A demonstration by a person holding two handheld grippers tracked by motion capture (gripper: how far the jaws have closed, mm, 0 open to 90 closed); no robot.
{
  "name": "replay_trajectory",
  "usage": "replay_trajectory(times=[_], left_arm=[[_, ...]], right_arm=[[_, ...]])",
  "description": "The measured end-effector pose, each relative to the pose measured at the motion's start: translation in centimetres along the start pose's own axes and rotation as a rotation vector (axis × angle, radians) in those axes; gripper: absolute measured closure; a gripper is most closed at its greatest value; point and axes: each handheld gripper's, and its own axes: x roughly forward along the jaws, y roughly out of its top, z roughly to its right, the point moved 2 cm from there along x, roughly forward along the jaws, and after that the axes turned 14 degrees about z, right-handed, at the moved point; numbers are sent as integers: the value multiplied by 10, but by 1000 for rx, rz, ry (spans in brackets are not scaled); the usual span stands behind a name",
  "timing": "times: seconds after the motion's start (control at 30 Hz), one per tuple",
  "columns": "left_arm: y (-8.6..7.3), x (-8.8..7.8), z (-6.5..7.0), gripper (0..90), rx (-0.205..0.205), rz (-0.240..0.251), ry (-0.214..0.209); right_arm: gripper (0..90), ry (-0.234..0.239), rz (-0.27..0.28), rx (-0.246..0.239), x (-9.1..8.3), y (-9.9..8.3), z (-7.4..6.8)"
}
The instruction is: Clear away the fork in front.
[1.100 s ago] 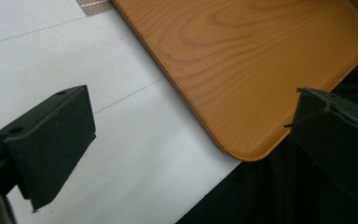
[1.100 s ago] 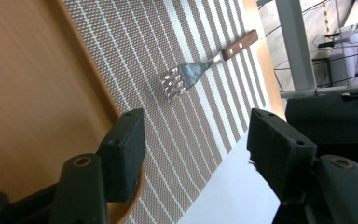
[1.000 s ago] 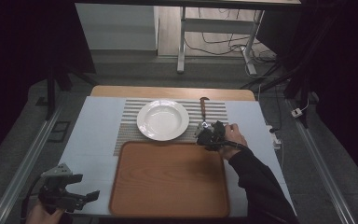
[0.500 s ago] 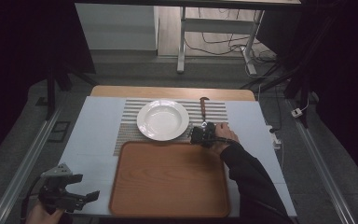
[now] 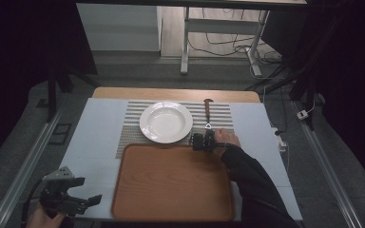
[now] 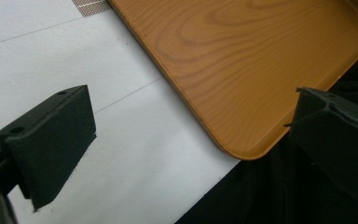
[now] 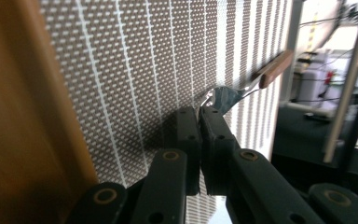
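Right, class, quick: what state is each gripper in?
Left gripper: open, nothing between its jaws.
Right gripper: closed on the metal end of the utensil.

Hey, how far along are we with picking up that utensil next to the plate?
Done: the right gripper is down at the wooden-handled utensil on the striped mat. In hand: its jaws are shut on the metal end, apparently pinching it. Left: the lift; the utensil lies flat. The left gripper hangs open.

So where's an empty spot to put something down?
The wooden tray is bare all over, the biggest free patch. The white table is open left of the striped mat. It is crowded on the mat: the plate, the wooden-handled utensil and the right tongs sit close together.
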Motion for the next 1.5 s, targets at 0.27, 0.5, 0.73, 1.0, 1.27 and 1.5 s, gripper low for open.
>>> replay_trajectory(times=[0.27, 0.5, 0.73, 1.0, 1.27, 1.5], left_arm=[[0, 0, 2, 0, 18, 3, -2], [1, -1, 3, 0, 27, 21, -2], [2, -2, 6, 0, 48, 39, -12], [4, -4, 6, 0, 45, 79, -47], [8, -2, 8, 0, 61, 94, -69], [14, 6, 11, 0, 84, 95, -112]], right_arm=[[895, -35, 23, 29, -13, -4, 10], [896, -53, 44, 65, -27, -9, 17], [896, -41, 85, 89, -45, -8, 18], [896, -62, 148, 140, -69, -8, 19], [896, -66, 213, 189, -94, -12, 18], [896, -52, 300, 269, -121, -19, 16]])
